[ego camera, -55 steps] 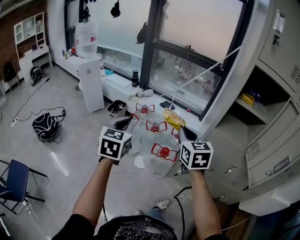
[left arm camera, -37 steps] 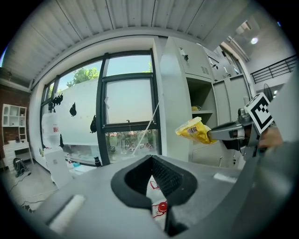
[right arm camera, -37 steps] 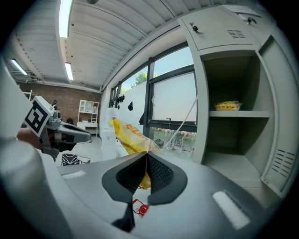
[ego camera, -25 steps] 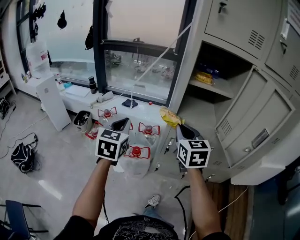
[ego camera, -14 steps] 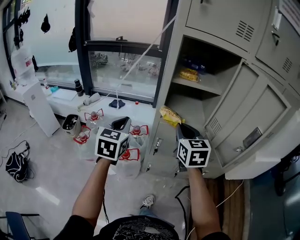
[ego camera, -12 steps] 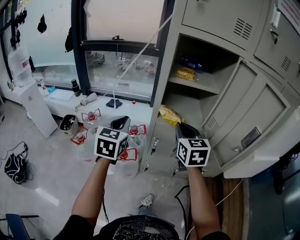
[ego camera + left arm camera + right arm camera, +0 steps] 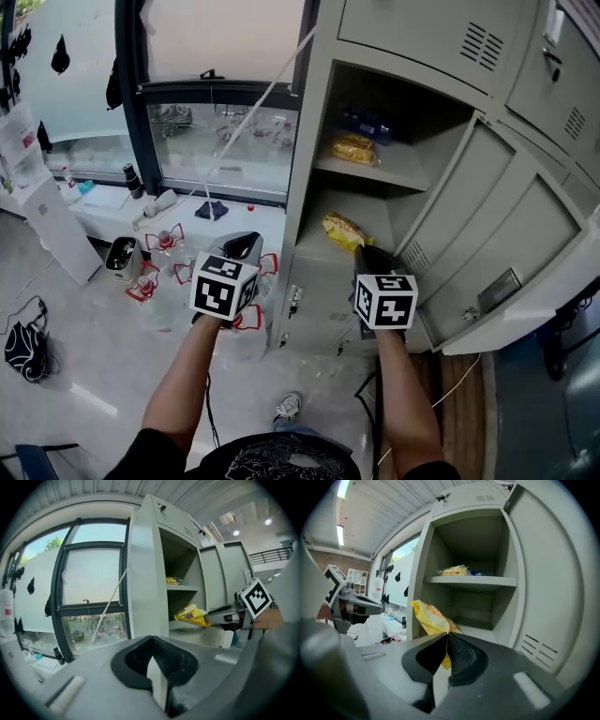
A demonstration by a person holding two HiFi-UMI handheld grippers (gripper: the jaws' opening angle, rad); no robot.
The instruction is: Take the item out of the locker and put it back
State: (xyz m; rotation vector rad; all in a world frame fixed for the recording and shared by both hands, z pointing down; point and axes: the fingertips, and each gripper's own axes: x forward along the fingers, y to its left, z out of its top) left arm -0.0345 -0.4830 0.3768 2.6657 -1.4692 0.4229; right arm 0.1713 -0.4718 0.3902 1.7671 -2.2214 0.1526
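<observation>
A yellow snack bag [image 7: 345, 231] hangs from my right gripper [image 7: 367, 253], whose jaws are shut on its lower edge; the bag [image 7: 432, 619] rises from the closed jaws in the right gripper view. It is held in front of the lower compartment of the open grey locker [image 7: 375, 169]. On the upper shelf lie another yellow bag [image 7: 355, 148] and a dark blue packet [image 7: 367, 124]. My left gripper [image 7: 244, 247] is shut and empty, left of the locker in front of the window. The left gripper view shows the bag [image 7: 192, 615] and right gripper [image 7: 212, 618].
The locker door [image 7: 506, 244] stands open to the right. Several water bottles with red handles [image 7: 161, 242] sit on the floor by the window ledge [image 7: 122, 202]. A small bin [image 7: 122, 258] and a black bag [image 7: 21, 342] lie on the floor at left.
The view has swung right from the window toward the locker. Both grippers have come nearer the locker, and the yellow bag now sits in front of the lower compartment.
</observation>
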